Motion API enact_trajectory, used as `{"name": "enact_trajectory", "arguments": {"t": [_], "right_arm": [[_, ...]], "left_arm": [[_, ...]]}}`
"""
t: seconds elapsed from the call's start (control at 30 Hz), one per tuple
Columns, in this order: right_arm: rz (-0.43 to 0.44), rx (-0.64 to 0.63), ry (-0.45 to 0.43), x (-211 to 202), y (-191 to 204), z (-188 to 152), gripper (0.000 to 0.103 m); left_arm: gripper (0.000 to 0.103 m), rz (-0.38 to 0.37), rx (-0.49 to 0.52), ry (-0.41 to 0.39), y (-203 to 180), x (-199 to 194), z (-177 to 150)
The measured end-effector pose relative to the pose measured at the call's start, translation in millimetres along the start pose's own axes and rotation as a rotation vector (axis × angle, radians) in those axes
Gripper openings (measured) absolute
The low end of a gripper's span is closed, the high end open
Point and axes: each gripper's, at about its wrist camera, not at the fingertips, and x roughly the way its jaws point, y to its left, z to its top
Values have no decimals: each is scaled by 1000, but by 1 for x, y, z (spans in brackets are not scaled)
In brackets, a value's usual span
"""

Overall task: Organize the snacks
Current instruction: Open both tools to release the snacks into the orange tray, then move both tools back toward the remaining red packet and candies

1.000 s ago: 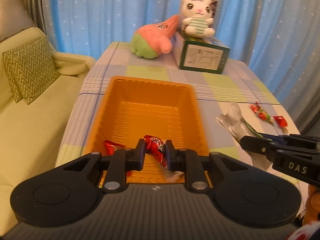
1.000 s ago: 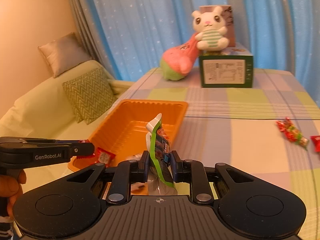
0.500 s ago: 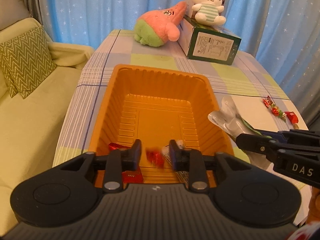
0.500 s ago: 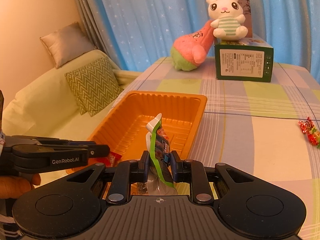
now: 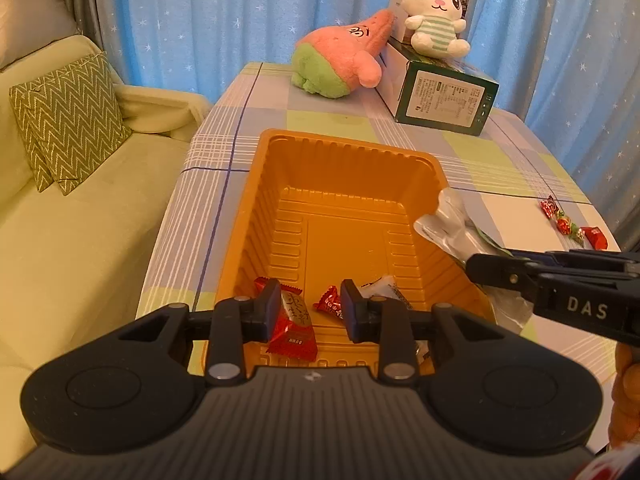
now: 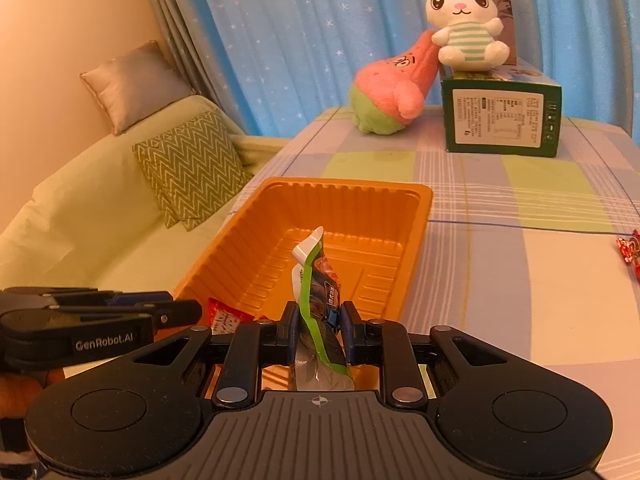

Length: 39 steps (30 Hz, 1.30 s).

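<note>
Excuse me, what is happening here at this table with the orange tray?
A person holding a gripper in each hand is sorting snacks into the orange tray. The left gripper hangs open over the tray's near end, above a small red candy and a red packet lying inside. The right gripper is shut on a green-edged snack pouch, held over the tray's near right side. A few wrapped candies are out on the tablecloth.

right gripper [image 6: 319,330] clamped on a green-edged snack pouch [image 6: 318,300] over the orange tray [image 6: 416,216], left gripper [image 6: 188,311] low at left, red packet [image 6: 224,316] inside tray
</note>
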Motion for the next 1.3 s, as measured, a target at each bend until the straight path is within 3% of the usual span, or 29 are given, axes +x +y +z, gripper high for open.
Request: {"name": "enact_trajectory", "arguments": {"t": [0.37, 0.43, 0.5, 0.53, 0.83, 0.97, 1.3], "right_arm": [[29, 108, 24, 21, -5, 9, 23], [32, 106, 31, 21, -6, 9, 30], [18, 104, 26, 17, -8, 6, 57], [10, 110, 20, 13, -10, 3, 58], [-80, 101, -11, -32, -22, -17, 58], [-124, 97, -19, -54, -29, -23, 58], [-236, 104, -33, -111, -54, -41, 59]], "left_arm": [[29, -10, -21, -1, 5, -1, -1], [30, -10, -22, -2, 4, -3, -2], [32, -9, -22, -2, 3, -4, -4], [32, -9, -21, -2, 3, -5, -4], [39, -23, -20, -10, -15, -21, -13], [49, -31, -21, -18, -28, -32, -16], [63, -62, 24, -40, -73, -55, -19]]}}
